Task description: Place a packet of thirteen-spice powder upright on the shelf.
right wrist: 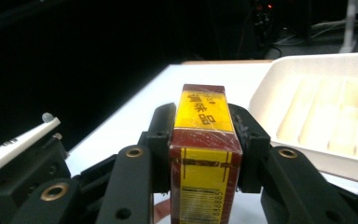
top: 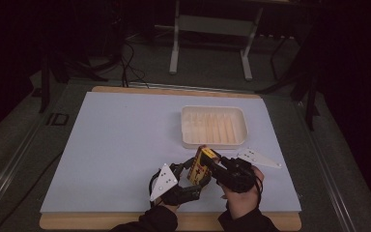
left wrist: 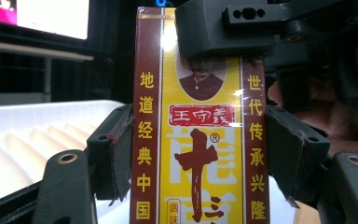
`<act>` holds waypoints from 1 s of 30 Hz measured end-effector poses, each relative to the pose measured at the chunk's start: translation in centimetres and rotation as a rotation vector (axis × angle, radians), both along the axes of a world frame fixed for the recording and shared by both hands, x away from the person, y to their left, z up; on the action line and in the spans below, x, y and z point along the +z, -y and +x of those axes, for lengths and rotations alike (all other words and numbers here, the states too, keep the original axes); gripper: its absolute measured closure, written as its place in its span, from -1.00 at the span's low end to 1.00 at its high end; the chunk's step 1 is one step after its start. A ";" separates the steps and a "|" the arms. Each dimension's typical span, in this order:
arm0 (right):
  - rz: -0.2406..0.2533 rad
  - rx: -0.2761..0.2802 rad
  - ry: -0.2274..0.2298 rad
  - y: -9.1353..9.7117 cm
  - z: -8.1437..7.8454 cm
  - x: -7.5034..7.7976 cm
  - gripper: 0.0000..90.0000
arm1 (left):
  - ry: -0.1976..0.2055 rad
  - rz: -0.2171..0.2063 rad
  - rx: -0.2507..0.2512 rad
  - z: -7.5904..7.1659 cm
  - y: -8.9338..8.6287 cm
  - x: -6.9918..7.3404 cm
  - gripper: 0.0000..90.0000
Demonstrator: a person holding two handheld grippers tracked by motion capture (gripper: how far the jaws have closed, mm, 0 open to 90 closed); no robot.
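Left gripper (top: pixel 189 170), lower centre of the high view: jaws clamped on the two long sides of a red-and-yellow seasoning box (top: pixel 200 166), pads pressed flat against the maroon edges in the left gripper view (left wrist: pixel 198 140). Right gripper (top: pixel 216 164), just right of it: likewise closed on the same box, gripping near its upper end, barcode face toward the camera in the right gripper view (right wrist: pixel 204 154). Box held tilted above the table between both tools, lower centre of the frame, apparently clear of the surface. Judged stage: box picked up and shared between two grips, mid-handover or mid-reorientation; not yet set down; placement into the tray probably outstanding, tray showing nothing inside. White ribbed tray (top: pixel 214 126), centre right, near the box but apart from it, moulded grooves bare. Surface: pale blue-white mat (top: pixel 121 145) over a wooden board (top: pixel 174 91), board edge visible at top and bottom. Room: dim, dark surroundings; grey floor; white metal stand legs (top: pixel 175 48) at upper centre; cables trailing on the floor at upper left.
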State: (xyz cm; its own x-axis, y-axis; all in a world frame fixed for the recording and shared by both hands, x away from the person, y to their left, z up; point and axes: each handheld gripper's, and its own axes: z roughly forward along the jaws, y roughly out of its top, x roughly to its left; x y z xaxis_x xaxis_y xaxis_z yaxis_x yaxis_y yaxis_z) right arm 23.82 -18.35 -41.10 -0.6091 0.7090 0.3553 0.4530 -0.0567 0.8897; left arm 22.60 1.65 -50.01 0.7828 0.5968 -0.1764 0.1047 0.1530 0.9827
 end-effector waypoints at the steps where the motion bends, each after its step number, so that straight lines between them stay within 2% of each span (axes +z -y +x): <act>1: -0.018 -0.004 0.001 -0.2 0.0 0.0 0.48 | -0.004 0.006 0.005 0.0 0.0 -0.1 -0.28; 3: -0.051 -0.004 0.010 -0.4 0.0 -0.1 0.50 | -0.017 0.014 0.006 0.0 0.1 -0.1 -0.29; 7: -0.071 0.000 0.008 -0.5 0.0 -0.1 0.50 | -0.033 0.013 0.012 0.0 0.2 -0.1 -0.29; 10: -0.095 0.000 0.021 -0.7 0.1 0.2 0.51 | -0.026 0.013 0.018 0.0 0.2 0.2 -0.29; 14: -0.097 0.003 0.038 -0.7 -0.1 0.8 0.51 | -0.014 0.027 0.019 0.0 0.1 0.8 -0.32; 16: -0.101 0.012 0.047 -0.8 -0.1 1.0 0.51 | -0.012 0.034 0.020 -0.1 0.2 1.1 -0.42; 18: -0.106 0.016 0.053 -1.0 -0.1 1.3 0.51 | -0.026 0.070 0.021 -0.1 0.4 1.4 -0.60; 20: -0.101 0.018 0.053 -1.0 0.0 1.4 0.51 | -0.009 0.091 0.027 -0.2 0.4 1.5 -0.67; 21: -0.107 0.021 0.055 -1.0 0.1 1.5 0.50 | -0.001 0.090 0.012 -0.3 0.4 1.6 -0.71; 23: -0.103 0.018 0.057 -0.9 0.1 1.6 0.50 | 0.020 0.098 0.014 -0.4 0.2 1.9 -0.71; 24: -0.105 0.016 0.058 -0.9 0.2 1.7 0.50 | 0.023 0.092 -0.003 -0.3 0.0 2.2 -0.71; 27: -0.109 0.008 0.068 -0.6 0.5 2.1 0.51 | 0.016 0.110 -0.003 -0.3 -0.5 2.7 -0.73; 28: -0.109 0.002 0.074 -0.6 0.6 2.2 0.50 | 0.010 0.128 0.012 -0.3 -0.6 2.9 -0.73; 30: -0.108 -0.001 0.079 -0.5 0.6 2.5 0.50 | 0.007 0.128 0.014 -0.4 -1.0 3.0 -0.73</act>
State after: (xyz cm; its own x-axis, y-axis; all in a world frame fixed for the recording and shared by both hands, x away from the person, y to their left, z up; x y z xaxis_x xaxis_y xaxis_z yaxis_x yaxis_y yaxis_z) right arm 24.44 -17.88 -38.65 -0.6313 0.7412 0.2284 0.3816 0.0405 0.9234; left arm 22.21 2.64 -47.01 0.7751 0.6250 -0.0925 0.0965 0.0276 0.9950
